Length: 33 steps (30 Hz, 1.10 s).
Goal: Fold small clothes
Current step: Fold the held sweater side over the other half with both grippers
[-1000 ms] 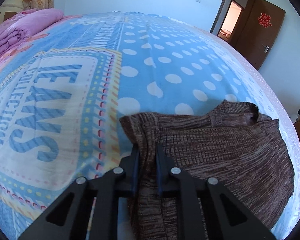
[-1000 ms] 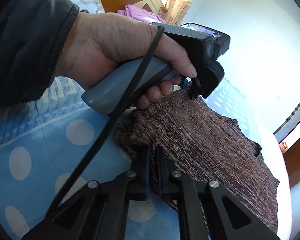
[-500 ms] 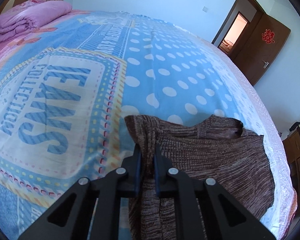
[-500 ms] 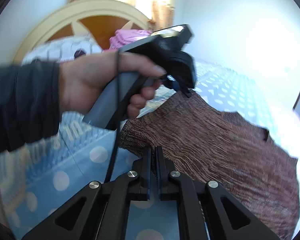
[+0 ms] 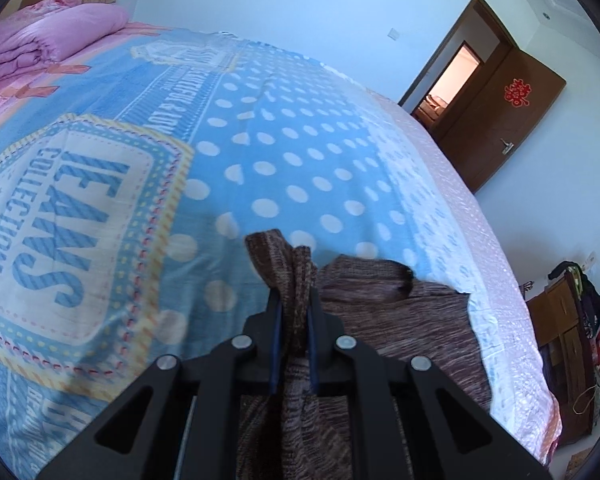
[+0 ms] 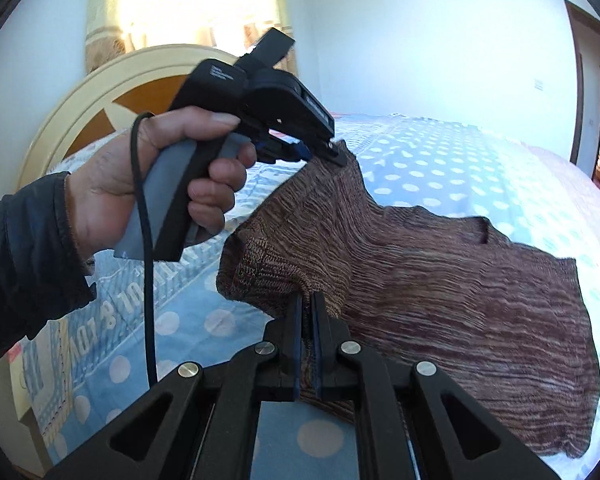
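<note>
on the bed [image 5: 300, 168], seen from the left wrist, the left gripper [image 5: 294, 300] is pinched tight on a bunched edge of the brown knit sweater [image 5: 400, 320], which stands up between the pads while the rest lies on the dotted blue sheet near the bed's right side. a pink quilt [image 5: 52, 36] sits far off by the head of the bed, and a door [image 5: 500, 120] stands open beyond.

from the right wrist, the right gripper [image 6: 307, 312] is clamped on another part of the same edge, close to a ribbed cuff. across from it a hand [image 6: 160, 184] holds the left gripper [image 6: 334, 152], which lifts its corner higher, so the cloth hangs slack and slanted between the two grips; the far part still lies on the sheet.

to fold well, i judge both grips should rise level, pull the edge taut, then carry it over together and lay it flat on the lying half with edges matched.
</note>
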Available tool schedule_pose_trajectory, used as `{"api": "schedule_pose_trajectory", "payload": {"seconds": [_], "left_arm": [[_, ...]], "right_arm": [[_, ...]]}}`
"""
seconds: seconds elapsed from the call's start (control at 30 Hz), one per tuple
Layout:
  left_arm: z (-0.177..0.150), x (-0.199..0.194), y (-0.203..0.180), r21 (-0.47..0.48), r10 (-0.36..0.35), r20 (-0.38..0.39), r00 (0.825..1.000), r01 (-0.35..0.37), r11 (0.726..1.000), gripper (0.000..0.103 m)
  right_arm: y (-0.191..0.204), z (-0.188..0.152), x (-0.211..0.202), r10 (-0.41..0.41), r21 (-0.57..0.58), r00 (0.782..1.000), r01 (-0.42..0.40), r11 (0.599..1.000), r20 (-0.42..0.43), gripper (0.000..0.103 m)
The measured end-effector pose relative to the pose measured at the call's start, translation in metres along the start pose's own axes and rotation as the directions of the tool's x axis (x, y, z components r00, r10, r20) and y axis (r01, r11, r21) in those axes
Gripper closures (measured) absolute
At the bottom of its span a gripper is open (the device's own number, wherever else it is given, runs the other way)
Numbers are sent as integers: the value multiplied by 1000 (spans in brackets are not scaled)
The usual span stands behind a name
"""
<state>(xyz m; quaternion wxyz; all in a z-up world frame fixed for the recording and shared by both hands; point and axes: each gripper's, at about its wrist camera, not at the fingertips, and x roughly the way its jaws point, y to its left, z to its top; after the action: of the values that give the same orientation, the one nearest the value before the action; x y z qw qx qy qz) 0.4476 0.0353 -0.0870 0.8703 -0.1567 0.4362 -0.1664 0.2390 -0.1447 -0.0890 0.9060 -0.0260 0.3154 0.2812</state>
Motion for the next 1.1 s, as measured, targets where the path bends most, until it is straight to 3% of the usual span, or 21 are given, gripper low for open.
{"api": "schedule_pose_trajectory", "payload": {"seconds": [0.53,0.63,0.87,1.1], "left_arm": [[10,9,-85,70,-51,7,999,50,996,91],[10,16,-103,88,-56,-3,998,56,995,91],[11,29,-141,127,-73,-21,997,75,989,91],[5,55,-168,155,-66,-50,997,73,985,91]], "right_arm": [[-69,-15,-52,-6,177,1000,1,984,26,100],[-82,-18,-60,35,239,999,-38,970,17,100],[-109,-32,-79,16,309,999,-27,951,36,100],[-147,-54,-81,43,434,999,-40,900,2,100]]}}
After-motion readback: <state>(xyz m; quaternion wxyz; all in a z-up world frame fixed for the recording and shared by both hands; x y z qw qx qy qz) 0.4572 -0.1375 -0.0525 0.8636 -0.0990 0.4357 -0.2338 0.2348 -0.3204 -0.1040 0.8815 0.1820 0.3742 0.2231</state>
